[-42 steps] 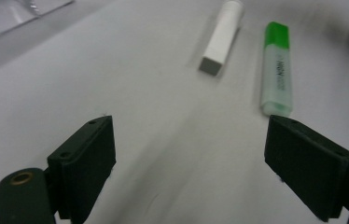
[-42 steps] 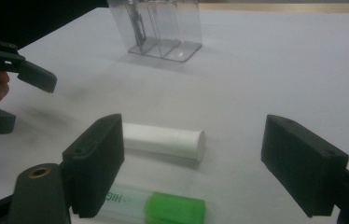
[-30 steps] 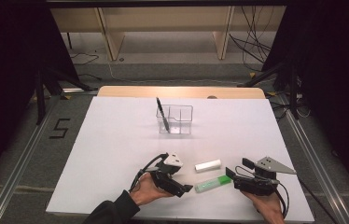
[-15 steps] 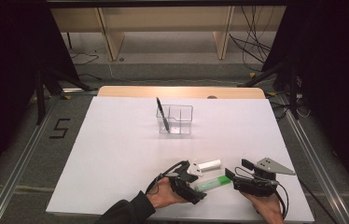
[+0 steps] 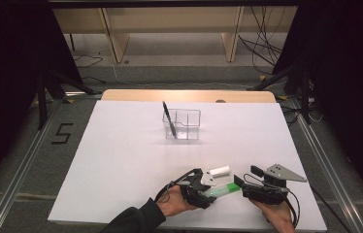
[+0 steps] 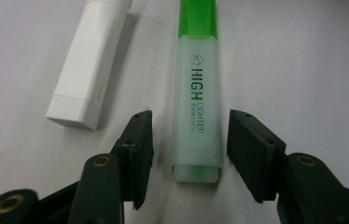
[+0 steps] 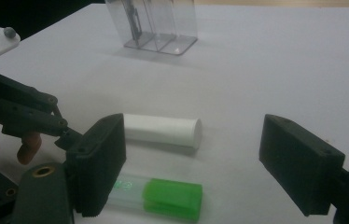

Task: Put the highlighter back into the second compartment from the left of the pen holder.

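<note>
Left gripper (image 6: pixel 189 135): low over the near edge of the table (image 5: pixel 121 145); its jaws have just been closing and now stand about half open, one on each side of the highlighter, with a thin gap on both sides, so nothing is gripped.
Highlighter (image 6: pixel 197 93): lies flat on the white table near its near edge, between the two grippers; pale body with a green cap (image 7: pixel 172 196) pointing right toward the right gripper.
Right gripper (image 7: pixel 191 177): near right on the table, jaws wide apart and holding nothing; the green cap lies between them.
White tube (image 6: pixel 88 65): flat, just beyond the highlighter, apart from it.
Clear box (image 5: pixel 182 124): far middle of the table, a black pen (image 5: pixel 169 119) leaning in it.
</note>
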### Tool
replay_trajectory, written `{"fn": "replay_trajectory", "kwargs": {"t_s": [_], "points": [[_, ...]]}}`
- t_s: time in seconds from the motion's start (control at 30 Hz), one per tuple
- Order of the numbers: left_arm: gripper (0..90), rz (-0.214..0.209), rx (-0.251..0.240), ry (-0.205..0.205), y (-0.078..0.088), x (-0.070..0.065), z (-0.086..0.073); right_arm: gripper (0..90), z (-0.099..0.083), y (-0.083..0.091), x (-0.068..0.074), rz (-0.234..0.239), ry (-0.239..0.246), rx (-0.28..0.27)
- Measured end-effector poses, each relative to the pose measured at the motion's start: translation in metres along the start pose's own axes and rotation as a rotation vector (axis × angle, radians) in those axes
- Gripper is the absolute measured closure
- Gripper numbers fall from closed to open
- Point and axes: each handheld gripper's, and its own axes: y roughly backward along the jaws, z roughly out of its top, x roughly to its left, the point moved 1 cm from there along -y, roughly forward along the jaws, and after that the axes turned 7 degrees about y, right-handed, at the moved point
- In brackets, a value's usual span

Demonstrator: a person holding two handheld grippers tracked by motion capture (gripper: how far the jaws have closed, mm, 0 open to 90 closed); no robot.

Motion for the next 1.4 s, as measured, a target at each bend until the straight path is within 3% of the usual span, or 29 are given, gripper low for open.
{"fn": "replay_trajectory", "kwargs": {"t_s": [0.2, 0.37, 0.57, 1.03, 1.27, 1.4], "points": [[64.1, -0.007, 0.004, 0.002, -0.001, -0.002, 0.002, 24.0, 0.0, 0.0, 0.001, 0.001, 0.001, 0.0], [65.4, -0.009, 0.018, 0.009, 0.0, -0.001, 0.004, 24.3, 0.0, -0.001, 0.001, 0.004, 0.0, 0.0], [65.8, -0.073, 0.01, 0.079, 0.002, 0.008, 0.004, 24.5, 0.0, 0.0, 0.001, 0.008, -0.003, -0.004], [65.9, -0.087, -0.103, 0.154, 0.039, 0.035, 0.004, 24.5, 0.004, 0.003, 0.004, 0.014, -0.006, -0.027], [65.9, -0.061, -0.145, 0.18, 0.052, 0.044, 0.001, 24.6, 0.006, 0.001, 0.012, 0.046, -0.006, -0.034], [65.9, -0.058, -0.162, 0.202, 0.057, 0.05, -0.002, 24.5, 0.007, -0.001, 0.015, 0.081, -0.03, -0.038]]}}
